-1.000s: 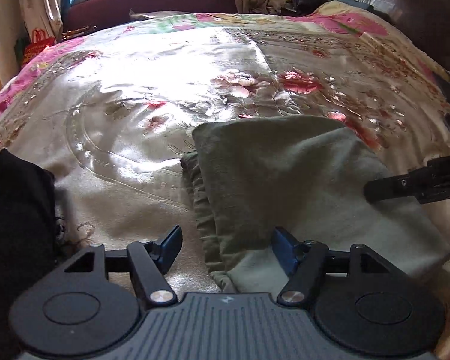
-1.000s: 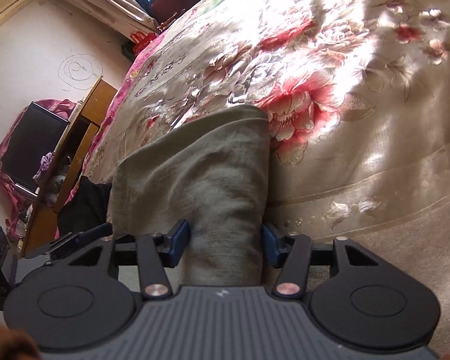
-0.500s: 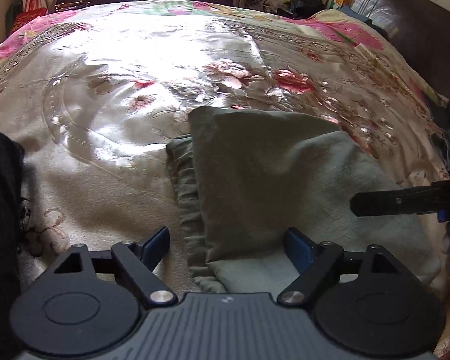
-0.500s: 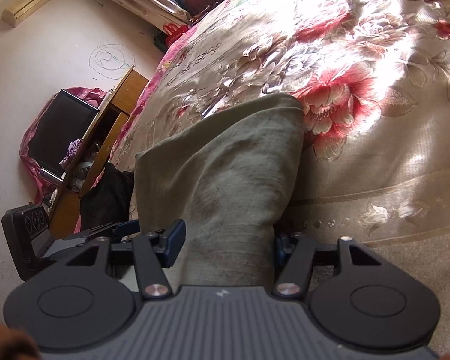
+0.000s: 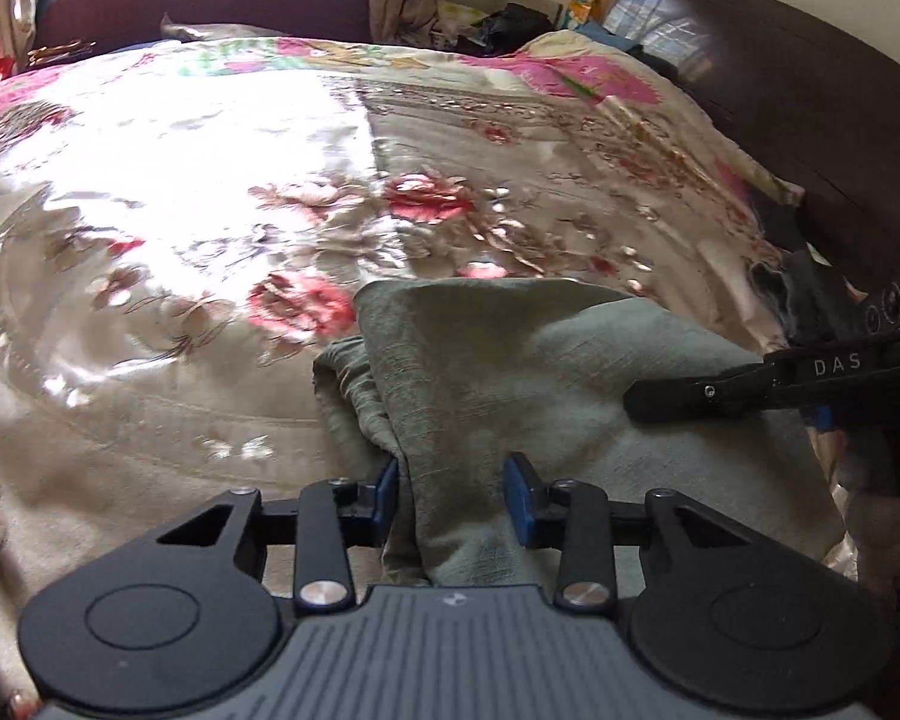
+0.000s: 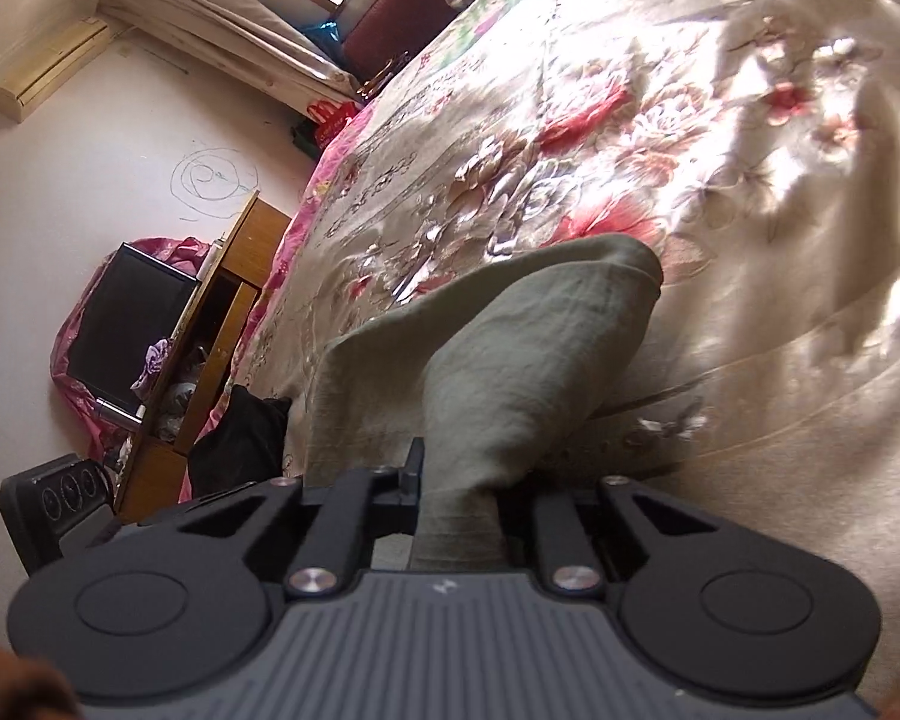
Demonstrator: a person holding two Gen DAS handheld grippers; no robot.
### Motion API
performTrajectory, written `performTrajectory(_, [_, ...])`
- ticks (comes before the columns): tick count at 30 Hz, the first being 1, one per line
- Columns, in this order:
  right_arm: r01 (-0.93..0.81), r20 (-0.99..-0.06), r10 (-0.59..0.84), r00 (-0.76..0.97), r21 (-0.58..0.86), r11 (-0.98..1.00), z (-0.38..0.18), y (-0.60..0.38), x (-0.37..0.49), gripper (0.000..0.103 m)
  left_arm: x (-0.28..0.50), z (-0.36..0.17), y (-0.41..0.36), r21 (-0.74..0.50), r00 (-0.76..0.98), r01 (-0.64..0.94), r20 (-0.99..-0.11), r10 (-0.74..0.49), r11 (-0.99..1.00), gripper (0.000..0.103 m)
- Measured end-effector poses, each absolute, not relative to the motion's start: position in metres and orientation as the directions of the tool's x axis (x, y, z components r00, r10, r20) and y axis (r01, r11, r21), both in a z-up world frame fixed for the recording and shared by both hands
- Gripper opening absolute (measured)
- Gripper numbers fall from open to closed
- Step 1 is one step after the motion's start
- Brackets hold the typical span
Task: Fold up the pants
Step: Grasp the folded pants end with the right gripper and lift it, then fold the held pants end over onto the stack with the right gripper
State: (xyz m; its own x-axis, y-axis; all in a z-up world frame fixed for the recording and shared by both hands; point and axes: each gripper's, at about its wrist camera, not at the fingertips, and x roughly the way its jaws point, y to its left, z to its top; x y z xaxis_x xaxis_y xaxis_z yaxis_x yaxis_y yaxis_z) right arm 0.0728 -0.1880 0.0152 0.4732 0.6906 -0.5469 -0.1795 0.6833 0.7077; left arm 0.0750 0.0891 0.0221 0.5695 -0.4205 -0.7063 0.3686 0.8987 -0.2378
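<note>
The grey-green pants point(image 5: 510, 372) lie folded on the floral bedspread point(image 5: 210, 192). In the left wrist view my left gripper point(image 5: 453, 495) is shut on the near edge of the pants, cloth bunched between its blue pads. My right gripper shows there as a black finger point(image 5: 750, 384) at the right edge of the cloth. In the right wrist view my right gripper point(image 6: 459, 486) is shut on the pants point(image 6: 510, 372) and holds that end raised off the bedspread point(image 6: 720, 150).
A dark headboard point(image 5: 780, 108) stands at the far right. A black garment point(image 6: 240, 444) lies at the bed's edge beside a wooden cabinet point(image 6: 222, 324) and a black screen point(image 6: 126, 330). A maroon bench point(image 5: 210, 0) and curtains stand by the window.
Both grippers have closed from open onto the pants' edge. The right gripper has lifted its end of the cloth, which now rises off the bed.
</note>
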Motion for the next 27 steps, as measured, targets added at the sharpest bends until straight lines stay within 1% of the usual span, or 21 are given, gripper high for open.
performTrajectory(2, [-0.162,-0.581,0.648,0.492,0.671,0.724,0.015,-0.206,0.070,0.014,0.080,0.016,0.065,-0.208,0.552,0.407,-0.721,-0.420,0.890,0.050])
performTrajectory(3, [-0.143,-0.598,0.636,0.489,0.663,0.734,0.012,-0.216,0.069,0.016,0.082,0.012,0.056,-0.188,0.544,0.414,-0.734,-0.408,0.890,0.051])
performTrajectory(5, [-0.106,-0.609,0.633,0.478,0.676,0.730,0.002,-0.229,0.067,0.020,0.087,0.002,0.041,-0.159,0.519,0.430,-0.762,-0.388,0.889,0.057])
performTrajectory(7, [-0.073,-0.609,0.634,0.477,0.692,0.719,-0.011,-0.238,0.063,0.026,0.089,-0.003,0.036,-0.150,0.512,0.425,-0.774,-0.374,0.893,0.075])
performTrajectory(9, [-0.061,-0.588,0.642,0.493,0.712,0.700,-0.023,-0.242,0.059,0.030,0.090,-0.006,0.037,-0.146,0.509,0.413,-0.781,-0.361,0.899,0.085])
performTrajectory(12, [-0.064,-0.566,0.668,0.483,0.738,0.672,-0.031,-0.241,0.063,0.032,0.093,-0.011,0.033,-0.155,0.492,0.404,-0.794,-0.356,0.902,0.094])
performTrajectory(13, [-0.081,-0.562,0.671,0.484,0.735,0.673,-0.032,-0.240,0.065,0.032,0.094,-0.012,0.031,-0.149,0.495,0.402,-0.795,-0.351,0.904,0.097])
performTrajectory(17, [-0.107,-0.556,0.672,0.490,0.726,0.679,-0.033,-0.238,0.063,0.032,0.093,-0.016,0.011,-0.102,0.518,0.406,-0.793,-0.320,0.908,0.101])
performTrajectory(19, [-0.119,-0.547,0.682,0.485,0.732,0.671,-0.034,-0.238,0.063,0.036,0.096,-0.019,0.006,-0.096,0.523,0.400,-0.793,-0.313,0.912,0.102])
performTrajectory(20, [-0.122,-0.542,0.688,0.483,0.736,0.666,-0.035,-0.237,0.064,0.039,0.097,-0.020,0.006,-0.102,0.526,0.387,-0.792,-0.310,0.916,0.102])
performTrajectory(21, [-0.116,-0.538,0.690,0.483,0.742,0.660,-0.036,-0.237,0.065,0.038,0.097,-0.021,0.005,-0.106,0.530,0.375,-0.791,-0.307,0.921,0.101])
performTrajectory(22, [-0.105,-0.539,0.687,0.488,0.745,0.659,-0.037,-0.239,0.065,0.037,0.097,-0.020,0.005,-0.106,0.537,0.362,-0.788,-0.300,0.926,0.097])
performTrajectory(23, [-0.097,-0.542,0.683,0.490,0.744,0.661,-0.038,-0.241,0.065,0.031,0.095,-0.018,0.004,-0.108,0.539,0.358,-0.787,-0.299,0.928,0.093])
performTrajectory(24, [-0.092,-0.550,0.677,0.489,0.739,0.668,-0.038,-0.244,0.062,0.025,0.094,-0.016,0.003,-0.110,0.538,0.355,-0.788,-0.299,0.928,0.085])
performTrajectory(25, [-0.094,-0.554,0.675,0.487,0.736,0.671,-0.038,-0.244,0.062,0.021,0.093,-0.013,0.001,-0.107,0.539,0.352,-0.789,-0.295,0.930,0.077])
performTrajectory(26, [-0.098,-0.553,0.677,0.485,0.735,0.671,-0.037,-0.243,0.062,0.017,0.093,-0.011,-0.001,-0.096,0.543,0.352,-0.789,-0.286,0.931,0.073])
performTrajectory(27, [-0.105,-0.547,0.680,0.489,0.736,0.668,-0.035,-0.245,0.060,0.016,0.093,-0.007,-0.003,-0.084,0.549,0.348,-0.789,-0.275,0.934,0.064])
